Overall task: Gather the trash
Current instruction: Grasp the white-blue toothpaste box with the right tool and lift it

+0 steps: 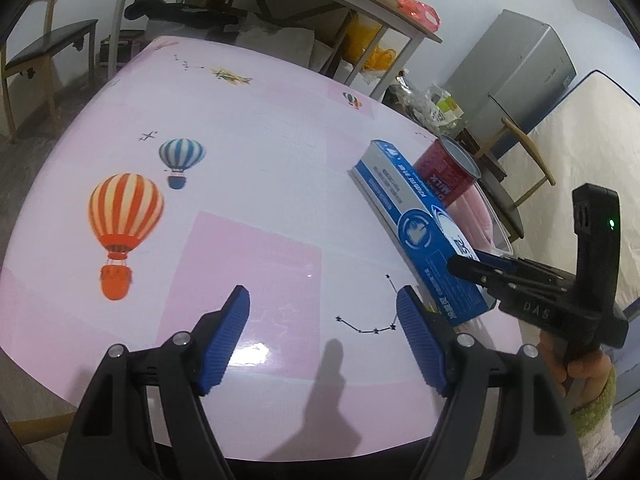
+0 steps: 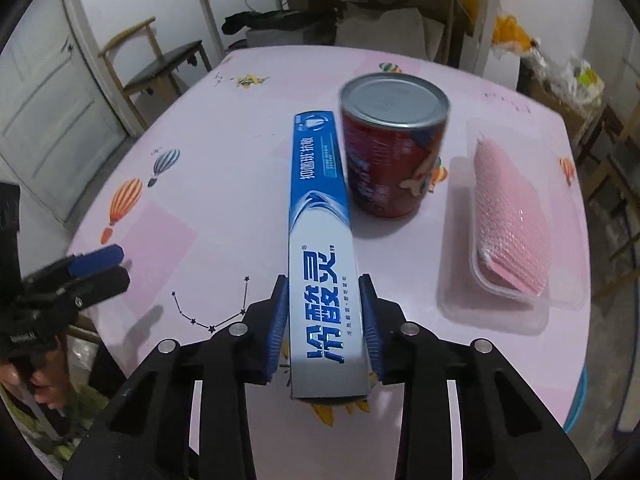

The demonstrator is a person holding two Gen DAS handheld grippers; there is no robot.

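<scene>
can (image 1: 448, 172) mostly hidden behind toothpaste box (image 1: 420, 224)

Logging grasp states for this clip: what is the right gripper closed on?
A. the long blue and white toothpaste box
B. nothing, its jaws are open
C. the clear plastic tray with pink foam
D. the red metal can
A: in the right wrist view the right gripper has both blue pads pressed against the sides of the long blue and white toothpaste box, while the red metal can stands free beside it.

Right gripper (image 2: 325, 316) reaches forward, blue pads pressed in on both sides of its load; left gripper (image 1: 323, 328) hangs low, jaws spread wide (nothing between them), hands gripping each handle.
</scene>
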